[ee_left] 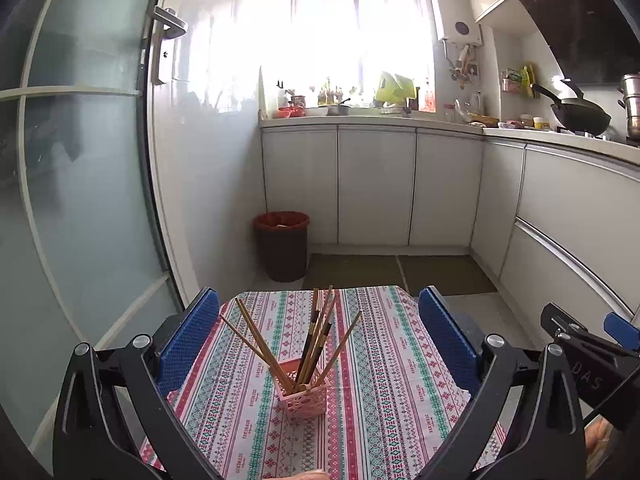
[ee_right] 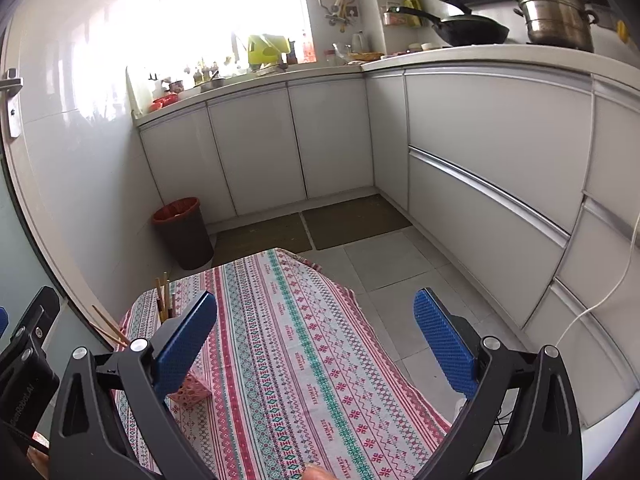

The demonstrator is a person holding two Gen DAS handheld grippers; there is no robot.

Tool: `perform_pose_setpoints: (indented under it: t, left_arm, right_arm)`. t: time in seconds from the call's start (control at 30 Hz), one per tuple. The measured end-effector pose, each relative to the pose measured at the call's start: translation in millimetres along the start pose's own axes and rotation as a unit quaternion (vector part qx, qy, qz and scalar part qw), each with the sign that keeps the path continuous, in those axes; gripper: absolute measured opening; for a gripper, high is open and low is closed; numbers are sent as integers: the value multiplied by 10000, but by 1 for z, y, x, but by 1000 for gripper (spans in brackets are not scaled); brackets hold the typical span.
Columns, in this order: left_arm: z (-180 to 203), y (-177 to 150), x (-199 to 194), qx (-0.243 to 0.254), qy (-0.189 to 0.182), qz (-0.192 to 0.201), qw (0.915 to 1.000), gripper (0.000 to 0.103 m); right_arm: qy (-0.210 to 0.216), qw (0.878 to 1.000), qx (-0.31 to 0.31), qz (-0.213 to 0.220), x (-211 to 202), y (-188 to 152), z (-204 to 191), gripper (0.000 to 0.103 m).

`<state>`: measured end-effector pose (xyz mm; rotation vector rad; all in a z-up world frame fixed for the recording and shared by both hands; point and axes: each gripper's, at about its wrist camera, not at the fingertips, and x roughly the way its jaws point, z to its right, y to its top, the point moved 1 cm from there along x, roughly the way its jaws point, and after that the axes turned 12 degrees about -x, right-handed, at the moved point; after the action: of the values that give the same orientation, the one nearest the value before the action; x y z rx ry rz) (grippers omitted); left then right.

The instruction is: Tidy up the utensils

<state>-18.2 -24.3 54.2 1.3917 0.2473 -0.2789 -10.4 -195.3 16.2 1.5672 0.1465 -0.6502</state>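
A pink lattice basket (ee_left: 306,398) stands on the table's striped patterned cloth (ee_left: 384,380). Several wooden and dark chopsticks (ee_left: 316,344) fan out of it, upright and leaning. My left gripper (ee_left: 320,294) is open above the near side of the table, its blue pads (ee_left: 192,340) spread wide on either side of the basket, holding nothing. My right gripper (ee_right: 316,297) is open too, empty, over the cloth to the right of the basket. In the right wrist view the basket (ee_right: 192,394) is mostly hidden behind the left finger, with chopstick tips (ee_right: 163,300) showing above it.
A dark bin with a red liner (ee_left: 282,246) stands on the floor beyond the table. White cabinets (ee_left: 376,188) run along the back and right, with a wok (ee_left: 580,114) on the counter. A frosted glass door (ee_left: 88,200) is close on the left.
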Motion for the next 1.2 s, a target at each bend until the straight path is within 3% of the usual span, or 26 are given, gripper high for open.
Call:
perform_pose_setpoints:
  t: [1.2]
  left_arm:
    - [-2,-4,7,11,19,-122,9999,96]
  right_arm:
    - [209,9998,3,-42,1,-3,-4,96]
